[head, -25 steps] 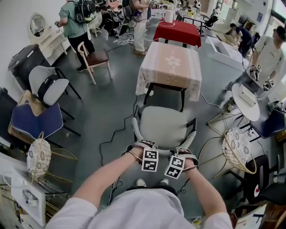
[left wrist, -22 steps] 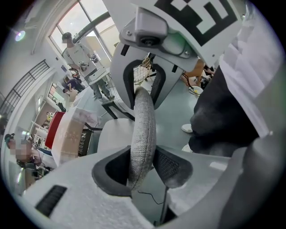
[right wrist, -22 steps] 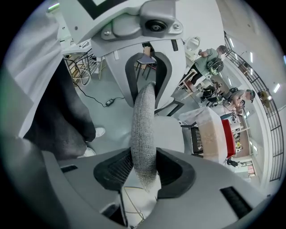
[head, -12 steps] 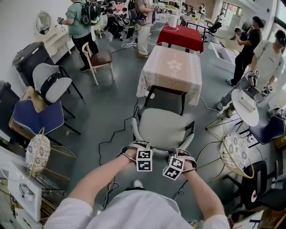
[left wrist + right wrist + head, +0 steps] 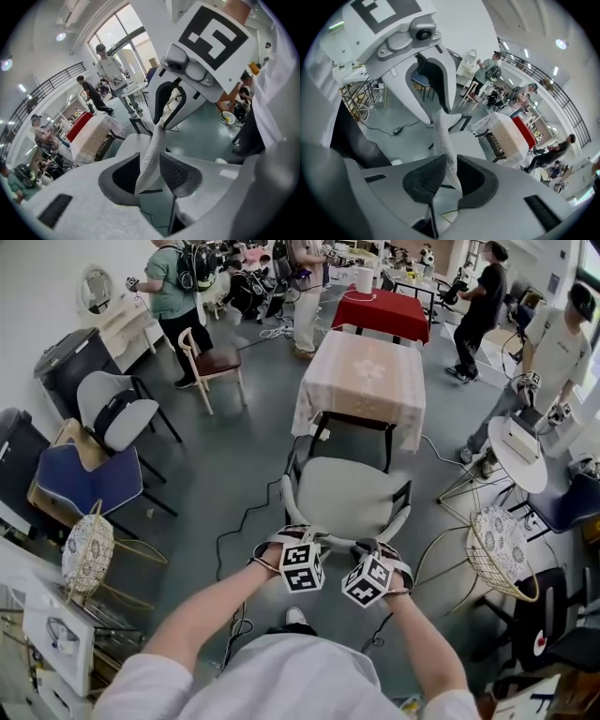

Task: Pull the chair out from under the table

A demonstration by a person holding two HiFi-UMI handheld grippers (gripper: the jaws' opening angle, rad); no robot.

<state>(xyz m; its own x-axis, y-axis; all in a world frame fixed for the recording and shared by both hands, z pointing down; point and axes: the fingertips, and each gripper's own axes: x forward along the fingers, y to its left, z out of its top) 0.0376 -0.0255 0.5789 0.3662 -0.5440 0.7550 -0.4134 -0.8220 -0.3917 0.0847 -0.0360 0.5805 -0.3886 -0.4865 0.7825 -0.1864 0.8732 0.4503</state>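
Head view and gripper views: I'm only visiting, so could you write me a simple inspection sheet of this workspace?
Surface: grey floor.
Job's things: grey padded chair, its seat showing in front of the pale floral-clothed table.
Clutter: wire basket seat; blue cushioned chair.
Grippers: left gripper, jaws shut on the chair's white backrest rim; right gripper, jaws have just been closing, now gripping that rim.
Cables: black cable on the floor left of the chair.
Surroundings: red-clothed table; people standing.

Left gripper (image 5: 150,171) clamped on chair back (image 5: 153,140), right gripper (image 5: 448,176) just closed, seemingly gripping too
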